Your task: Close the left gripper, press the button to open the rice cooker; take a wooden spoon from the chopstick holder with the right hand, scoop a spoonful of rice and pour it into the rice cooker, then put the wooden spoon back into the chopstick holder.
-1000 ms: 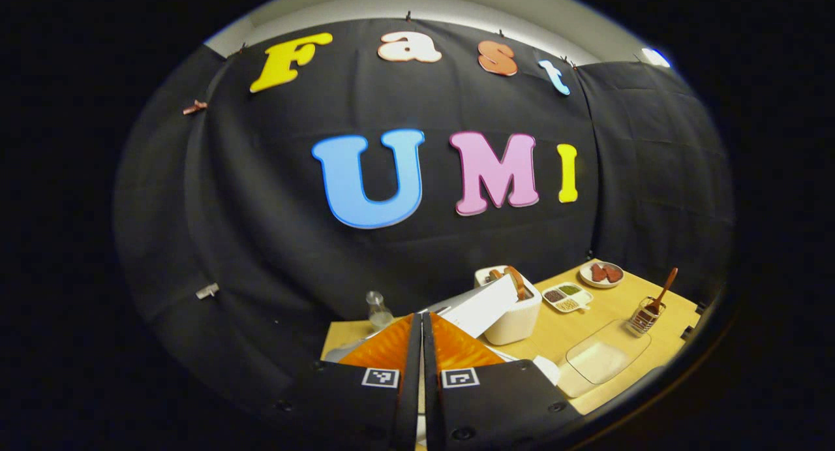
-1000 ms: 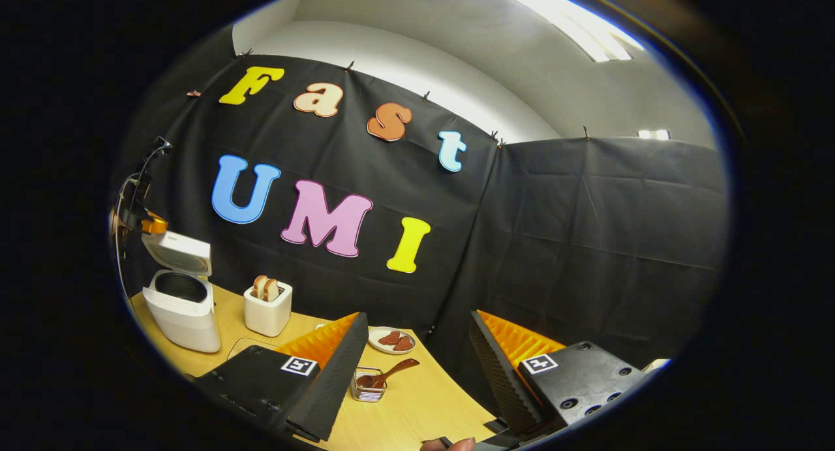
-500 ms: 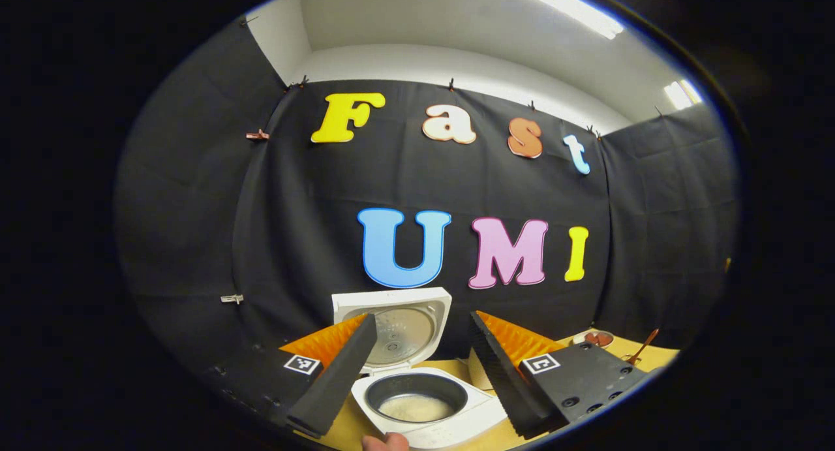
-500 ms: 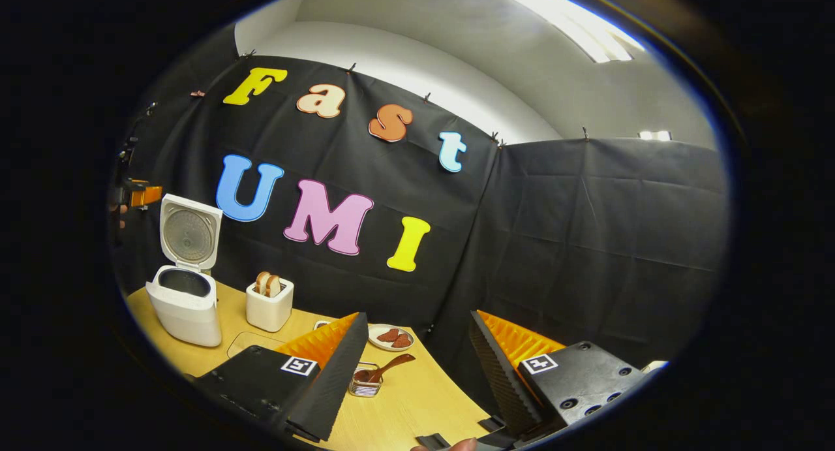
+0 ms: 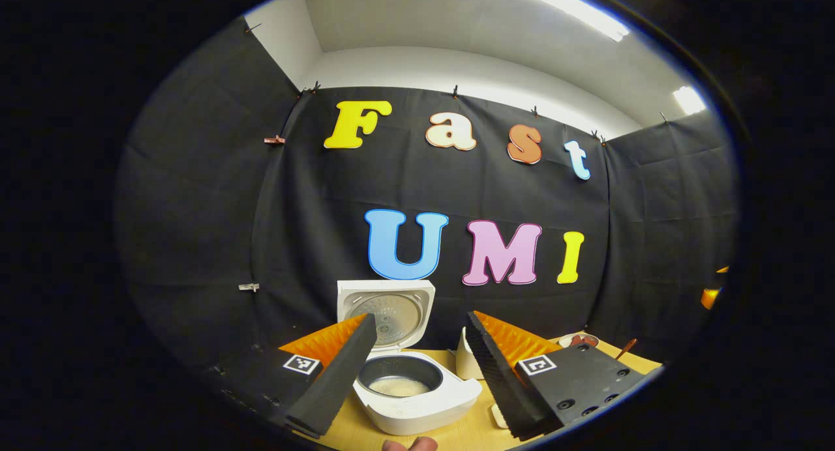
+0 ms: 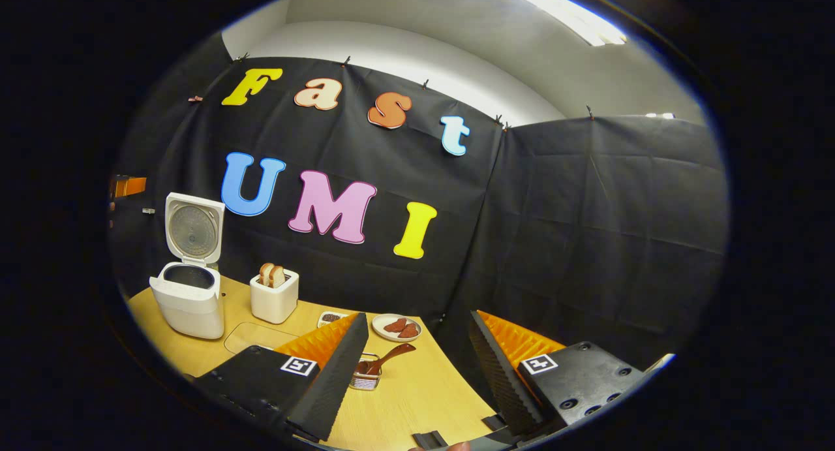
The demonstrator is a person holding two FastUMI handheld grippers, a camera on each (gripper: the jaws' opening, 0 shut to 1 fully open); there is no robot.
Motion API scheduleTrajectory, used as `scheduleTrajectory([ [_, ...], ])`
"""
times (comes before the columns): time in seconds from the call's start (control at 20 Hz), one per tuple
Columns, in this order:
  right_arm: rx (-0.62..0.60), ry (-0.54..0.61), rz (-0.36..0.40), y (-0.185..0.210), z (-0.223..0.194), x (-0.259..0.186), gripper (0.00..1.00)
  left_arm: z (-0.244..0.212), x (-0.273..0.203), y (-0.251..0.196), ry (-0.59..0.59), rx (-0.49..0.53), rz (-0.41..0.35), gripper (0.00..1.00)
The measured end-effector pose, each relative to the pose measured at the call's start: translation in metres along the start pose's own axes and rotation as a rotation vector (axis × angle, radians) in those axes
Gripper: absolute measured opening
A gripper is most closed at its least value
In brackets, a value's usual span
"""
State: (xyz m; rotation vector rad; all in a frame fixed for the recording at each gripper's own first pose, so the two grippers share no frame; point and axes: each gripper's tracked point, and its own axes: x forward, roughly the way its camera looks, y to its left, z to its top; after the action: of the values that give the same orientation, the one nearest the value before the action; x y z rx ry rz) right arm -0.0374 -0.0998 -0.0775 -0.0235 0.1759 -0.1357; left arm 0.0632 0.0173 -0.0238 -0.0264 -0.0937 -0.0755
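Change: my left tool [image 5: 417,366] backed off, fingers spread; rice cooker [image 5: 408,389] lid up.
Right tool [image 6: 417,373]: open (aimed at wooden spoon [image 6: 386,359]).

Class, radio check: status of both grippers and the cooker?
Both grippers open, empty. Rice cooker lid up. Wooden spoon in chopstick holder. Path clear.

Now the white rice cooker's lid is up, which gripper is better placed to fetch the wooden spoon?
Probably the right gripper: open, with the brown wooden spoon in its wire holder just ahead. The left gripper faces the white rice cooker.
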Motion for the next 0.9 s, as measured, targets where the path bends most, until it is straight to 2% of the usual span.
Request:
scheduleTrajectory([
  [0.2,0.065,0.043,0.068,-0.009,-0.033,0.038,0.96,-0.011,-0.012,-0.036,0.057,0.004,-0.001,0.95],
  [0.4,0.115,0.094,0.131,-0.011,-0.076,0.079,0.98,-0.022,-0.020,-0.067,0.112,-0.039,0.003,0.95],
  [0.7,0.221,0.210,0.238,0.004,-0.152,0.139,0.98,-0.021,-0.026,-0.088,0.121,0.002,0.071,0.95],
  [0.9,0.285,0.316,0.291,0.019,-0.208,0.171,0.98,-0.020,-0.026,-0.091,0.121,0.049,0.143,0.95],
])
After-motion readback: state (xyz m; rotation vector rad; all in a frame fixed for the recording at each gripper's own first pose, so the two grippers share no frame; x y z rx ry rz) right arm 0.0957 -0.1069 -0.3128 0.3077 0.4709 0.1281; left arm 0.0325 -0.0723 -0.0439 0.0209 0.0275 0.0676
